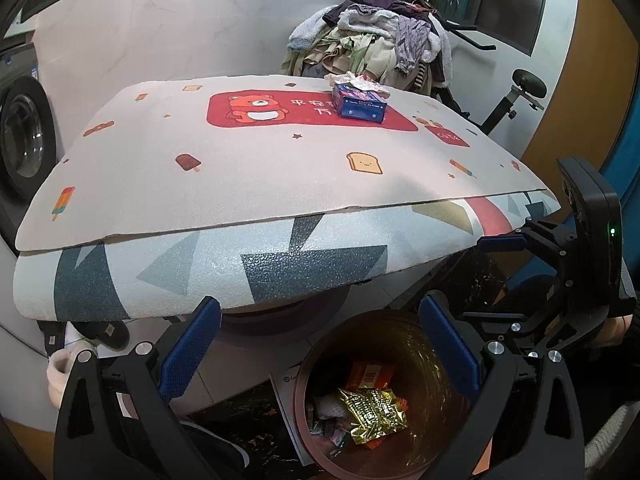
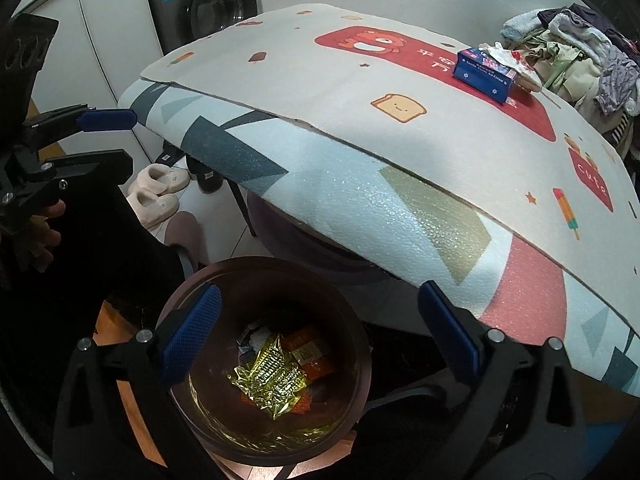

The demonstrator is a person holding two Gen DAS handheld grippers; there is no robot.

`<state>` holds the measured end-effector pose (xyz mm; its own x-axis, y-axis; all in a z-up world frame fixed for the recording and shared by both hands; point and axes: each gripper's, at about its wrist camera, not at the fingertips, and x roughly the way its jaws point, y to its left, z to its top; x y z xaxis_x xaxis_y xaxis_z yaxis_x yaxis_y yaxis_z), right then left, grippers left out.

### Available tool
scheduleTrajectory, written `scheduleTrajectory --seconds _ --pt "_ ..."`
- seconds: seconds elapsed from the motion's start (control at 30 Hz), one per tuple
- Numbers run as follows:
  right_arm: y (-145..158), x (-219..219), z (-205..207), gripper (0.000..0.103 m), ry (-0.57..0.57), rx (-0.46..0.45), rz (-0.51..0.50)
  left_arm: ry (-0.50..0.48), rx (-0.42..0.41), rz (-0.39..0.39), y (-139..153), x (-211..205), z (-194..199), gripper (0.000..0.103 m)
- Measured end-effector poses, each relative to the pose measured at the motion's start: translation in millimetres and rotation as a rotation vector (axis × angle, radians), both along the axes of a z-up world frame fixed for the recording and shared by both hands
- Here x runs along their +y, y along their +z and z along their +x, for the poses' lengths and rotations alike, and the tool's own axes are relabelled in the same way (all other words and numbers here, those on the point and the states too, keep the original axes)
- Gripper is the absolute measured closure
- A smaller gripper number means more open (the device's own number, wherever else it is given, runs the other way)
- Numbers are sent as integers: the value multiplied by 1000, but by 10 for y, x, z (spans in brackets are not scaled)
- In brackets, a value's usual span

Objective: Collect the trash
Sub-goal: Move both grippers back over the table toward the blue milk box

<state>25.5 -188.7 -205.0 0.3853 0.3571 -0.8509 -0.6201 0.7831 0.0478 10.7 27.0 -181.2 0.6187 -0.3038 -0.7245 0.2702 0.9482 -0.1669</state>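
Both my claws are wide and empty over the bin. Next trash is the crumpled wrapper behind the blue box, across the surface, nearer my right claw.

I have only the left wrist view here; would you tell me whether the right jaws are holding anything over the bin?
Observer: No. The right gripper is wide open above the bin, with nothing between its jaws.
Operator: Thank you. How does my left gripper look from there?
Observer: The left gripper is open too, off to the left of the bin, and a hand is gripping its handle.
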Motion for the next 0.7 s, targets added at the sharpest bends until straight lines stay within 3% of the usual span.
scheduleTrajectory --seconds 0.17,0.37,0.7 --pt "23 -56 49 6 -55 -2 0 13 -58 -21 127 39 16 6" --pt "132 -228 130 6 -152 -33 48 37 -116 16 330 96 164 6" --pt "429 -650 512 6 -361 -83 108 51 -191 26 777 182 632 6"
